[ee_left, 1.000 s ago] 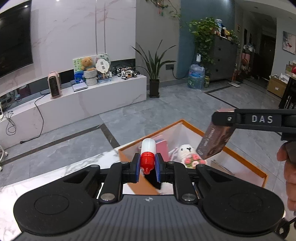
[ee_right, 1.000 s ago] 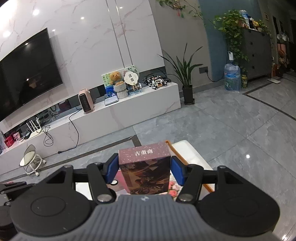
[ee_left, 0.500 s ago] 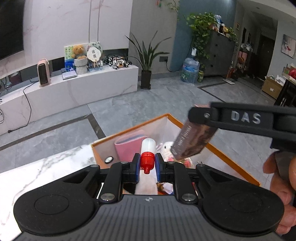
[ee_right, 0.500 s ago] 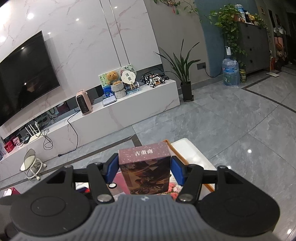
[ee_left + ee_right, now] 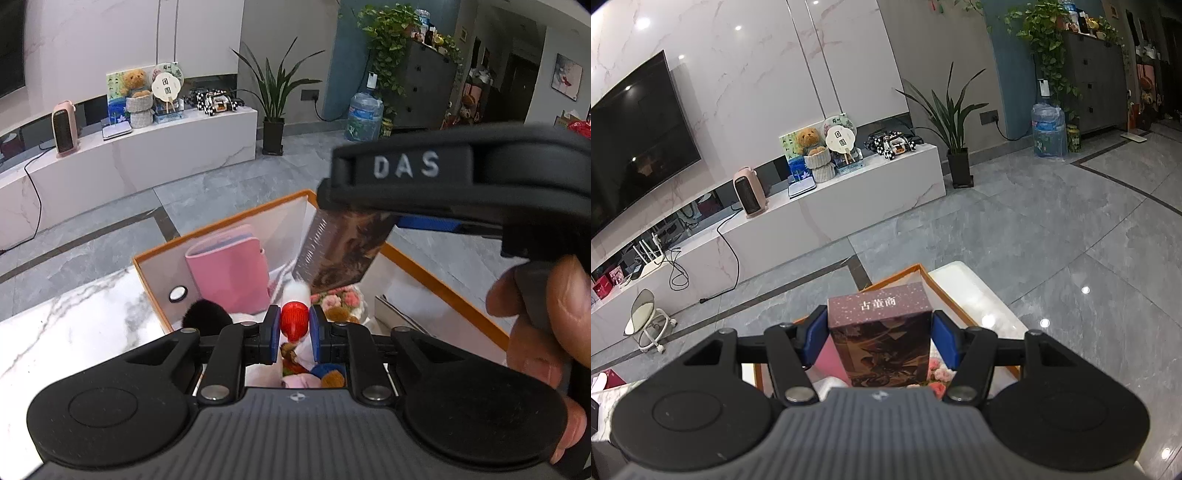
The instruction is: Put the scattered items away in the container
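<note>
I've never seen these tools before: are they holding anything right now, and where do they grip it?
Left gripper: small bottle, pinched at its red cap. Right gripper: dark box, clamped across its two sides.

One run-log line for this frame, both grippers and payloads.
left gripper: shut on red-capped bottle | right gripper: shut on dark card box | both over orange-rimmed container | nothing released yet

Black grippers, blue-padded jaws, silver screws, white "DAS" lettering.

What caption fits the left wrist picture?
Left gripper holds a red-capped bottle over the orange box while the right gripper carries a dark card box.
</note>
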